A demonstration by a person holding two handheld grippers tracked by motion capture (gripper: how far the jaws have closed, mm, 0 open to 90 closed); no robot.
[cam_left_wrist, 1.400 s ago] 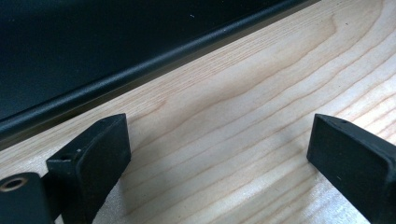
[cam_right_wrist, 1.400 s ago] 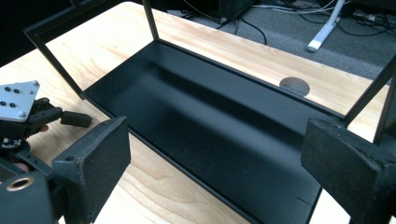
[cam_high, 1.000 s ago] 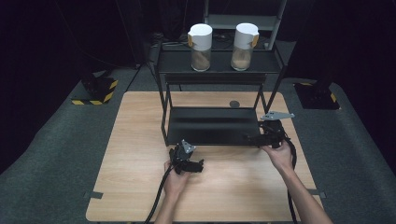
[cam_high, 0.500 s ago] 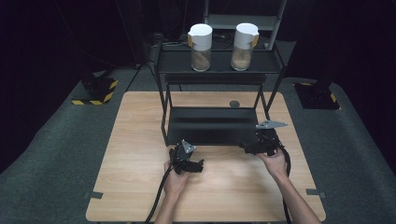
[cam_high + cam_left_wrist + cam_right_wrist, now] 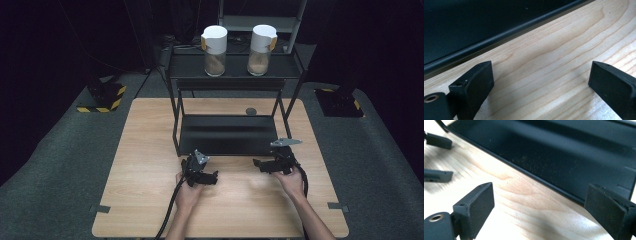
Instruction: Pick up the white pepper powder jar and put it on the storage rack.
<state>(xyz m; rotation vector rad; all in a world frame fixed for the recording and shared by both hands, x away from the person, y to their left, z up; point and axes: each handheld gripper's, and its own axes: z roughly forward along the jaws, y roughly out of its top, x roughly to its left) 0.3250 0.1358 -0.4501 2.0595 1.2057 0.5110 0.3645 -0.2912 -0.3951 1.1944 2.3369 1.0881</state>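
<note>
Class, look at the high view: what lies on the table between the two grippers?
Nothing lies there: between the left gripper and the right gripper the high view shows bare wooden table. The black shelf rack stands behind that stretch.

Bare wood around me, rack ahead

My grippers' way forward is blocked by the black rack (image 5: 227, 135); the table (image 5: 150, 150) lies open leftward.

1. High view: the table (image 5: 150, 150) is evenly lit from above — the room around it falls to near black.
2. The rack (image 5: 227, 135) has a dull sheen on its lower shelf.
3. Left gripper view: sharp wood grain, soft shadows under the jaws.
4. Right gripper view: the table glares to white at lower left — the far tongs (image 5: 437, 157) are blurred.
</note>
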